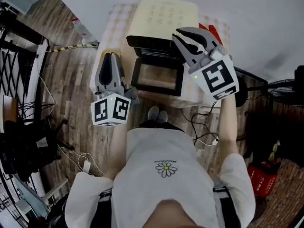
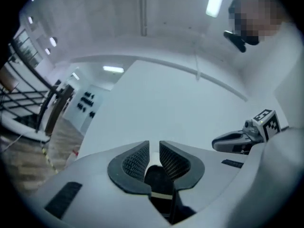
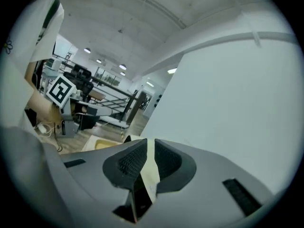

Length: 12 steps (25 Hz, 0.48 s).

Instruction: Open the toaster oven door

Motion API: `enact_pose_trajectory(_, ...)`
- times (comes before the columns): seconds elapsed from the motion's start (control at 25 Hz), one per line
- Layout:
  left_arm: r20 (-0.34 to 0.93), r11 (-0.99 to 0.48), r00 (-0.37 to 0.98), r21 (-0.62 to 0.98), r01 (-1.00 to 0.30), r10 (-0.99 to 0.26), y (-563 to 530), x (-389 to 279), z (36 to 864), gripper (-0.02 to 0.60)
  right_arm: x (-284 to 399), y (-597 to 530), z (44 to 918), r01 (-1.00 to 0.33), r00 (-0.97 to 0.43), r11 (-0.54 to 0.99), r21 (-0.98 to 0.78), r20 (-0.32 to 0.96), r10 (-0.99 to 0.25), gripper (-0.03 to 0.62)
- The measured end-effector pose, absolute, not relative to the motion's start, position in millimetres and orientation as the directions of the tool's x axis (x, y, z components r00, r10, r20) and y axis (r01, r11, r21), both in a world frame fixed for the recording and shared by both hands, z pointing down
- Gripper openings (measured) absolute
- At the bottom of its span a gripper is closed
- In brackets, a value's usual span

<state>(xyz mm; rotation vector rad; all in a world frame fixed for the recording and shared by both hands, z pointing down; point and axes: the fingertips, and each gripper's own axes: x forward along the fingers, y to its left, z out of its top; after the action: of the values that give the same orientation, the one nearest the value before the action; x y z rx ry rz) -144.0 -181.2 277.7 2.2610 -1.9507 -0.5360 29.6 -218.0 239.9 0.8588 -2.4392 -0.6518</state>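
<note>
Head view: toaster oven (image 1: 161,13) sits far-centre on worktop (image 1: 114,25), door (image 1: 156,76) folded down toward near side. Opening step looks done. Left claw (image 1: 110,56) and right claw (image 1: 179,33) both held clear of oven, narrowly apart, empty. Next move probably calls only for backing off.

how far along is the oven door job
Done: the toaster oven door lies folded down, and the dark cavity behind it is exposed. In hand: nothing; the left gripper and right gripper face the wall, jaws slightly apart with nothing between them. Left: nothing that shows.
</note>
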Motion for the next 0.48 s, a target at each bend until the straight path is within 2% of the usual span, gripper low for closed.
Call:
enact_pose_trajectory(0.12,-0.259,-0.253,0.213,0.132,-0.958,-0.942,-179,-113,234,0.057,35,-202,209,-0.558,-0.692,0.606,0.567,0.084,-0.717,0.049)
enact_pose_trajectory(0.28,-0.269,-0.272,0.275,-0.050,-0.961,-0.923,-175,-81,201,0.055,45,-181,177,-0.777,-0.589,0.488,0.397,-0.186,-0.786,0.047)
enact_pose_trajectory(0.48,-0.285,-0.314,0.343,-0.141,-0.939,-0.895,-164,-46,185,0.042,81,-163,183,-0.905,-0.412,0.360,0.226,-0.254,-0.875,0.023)
